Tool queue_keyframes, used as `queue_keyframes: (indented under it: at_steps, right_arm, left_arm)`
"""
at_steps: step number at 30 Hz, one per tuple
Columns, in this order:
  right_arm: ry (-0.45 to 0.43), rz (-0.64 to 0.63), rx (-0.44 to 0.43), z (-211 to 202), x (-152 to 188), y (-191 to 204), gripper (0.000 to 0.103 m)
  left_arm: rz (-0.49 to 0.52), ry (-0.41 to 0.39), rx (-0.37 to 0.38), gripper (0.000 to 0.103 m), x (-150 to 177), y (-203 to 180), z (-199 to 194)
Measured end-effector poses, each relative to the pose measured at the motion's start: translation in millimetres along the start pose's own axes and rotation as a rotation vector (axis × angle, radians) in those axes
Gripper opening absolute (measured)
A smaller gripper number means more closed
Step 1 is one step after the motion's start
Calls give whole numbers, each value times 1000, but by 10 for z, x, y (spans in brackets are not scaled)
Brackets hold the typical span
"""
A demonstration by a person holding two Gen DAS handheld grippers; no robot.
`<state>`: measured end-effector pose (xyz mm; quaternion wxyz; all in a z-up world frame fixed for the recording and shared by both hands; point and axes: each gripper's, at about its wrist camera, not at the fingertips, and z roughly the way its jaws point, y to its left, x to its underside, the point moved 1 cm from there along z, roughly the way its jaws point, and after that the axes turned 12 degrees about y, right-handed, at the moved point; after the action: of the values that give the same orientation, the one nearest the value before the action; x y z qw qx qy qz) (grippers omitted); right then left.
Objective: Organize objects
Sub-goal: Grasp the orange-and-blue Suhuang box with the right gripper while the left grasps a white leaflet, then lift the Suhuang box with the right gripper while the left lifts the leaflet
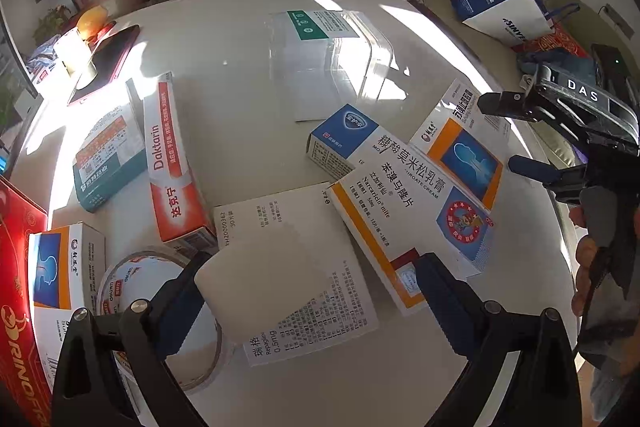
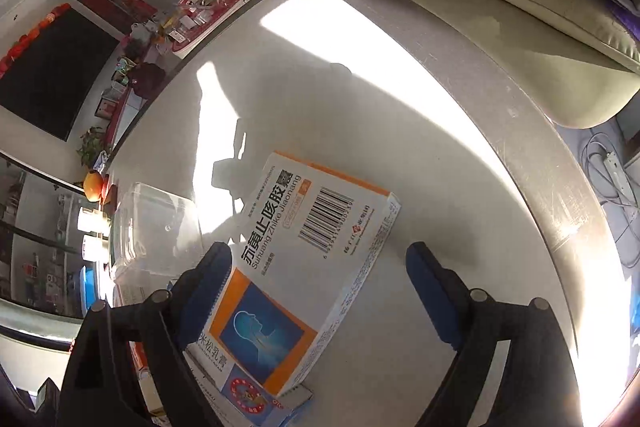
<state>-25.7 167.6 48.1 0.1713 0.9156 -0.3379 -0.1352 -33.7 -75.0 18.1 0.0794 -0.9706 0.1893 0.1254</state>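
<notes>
Hard sunlight falls in patches across the white tabletop (image 1: 248, 75), and on its left side in the left wrist view and its right rim in the right wrist view the surface blows out to pure glare. Sharp, dark shadows cross the tabletop between the bright bands. Both fisheye views bend straight edges strongly and darken to black in the corners. The background room is dimmer and soft, while nearby box print (image 2: 280, 227) stays crisp.

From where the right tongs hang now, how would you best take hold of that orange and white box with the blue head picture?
Take the orange and white box across its two long edges, near its middle, coming down from above. It lies flat with one end propped on another box, so its thin sides are exposed. The right tongs are open, seemingly wider than the box.
</notes>
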Motion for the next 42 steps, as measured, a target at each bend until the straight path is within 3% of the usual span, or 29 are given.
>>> queue_keyframes:
  at_steps: [5, 7, 10, 13, 14, 15, 19, 21, 26, 29, 32, 34, 38, 42]
  right_arm:
    - [1, 100, 152, 196, -63, 236, 98]
    - [17, 52, 262, 307, -58, 374, 101]
    - [34, -119, 411, 486, 22, 598, 103]
    - [-5, -286, 373, 436, 130, 654, 97]
    - [-18, -332, 362, 385, 161, 645, 85]
    - [-17, -368, 353, 345, 181, 621, 82]
    - [-11, -421, 321, 169, 238, 357, 81]
    - [-17, -419, 252, 49, 282, 182, 81]
    - [-10, -310, -14, -161, 520, -276, 81]
    - [-5, -261, -115, -226, 664, -414, 81]
    - [-6, -245, -169, -240, 746, -454, 81]
    - [-10, -233, -201, -245, 779, -492, 81]
    - [-15, -209, -257, -285, 866, -577, 81]
    - [-17, -190, -286, -305, 894, -627, 81]
  left_arm:
    - [-5, 0, 5, 102, 24, -8, -17]
    - [-13, -1, 17, 102, 16, 7, -22]
    - [-9, 0, 16, 101, 6, 9, -18]
    - [2, 3, 15, 101, 11, 3, -17]
    - [-1, 1, 23, 101, 15, 14, -22]
    - [-7, 0, 34, 101, 18, 30, -30]
    - [-28, -4, 67, 101, 40, 86, -59]
    - [-30, -6, 65, 102, 55, 105, -75]
    - [-24, -6, 62, 102, 76, 130, -84]
    - [-38, 21, 38, 102, 62, 133, -15]
    - [-68, 34, 60, 101, 62, 174, 45]
    - [-93, 13, 80, 97, 88, 217, 41]
    - [-91, -12, 106, 57, 129, 280, -5]
    - [-73, -48, 93, 52, 172, 247, -89]
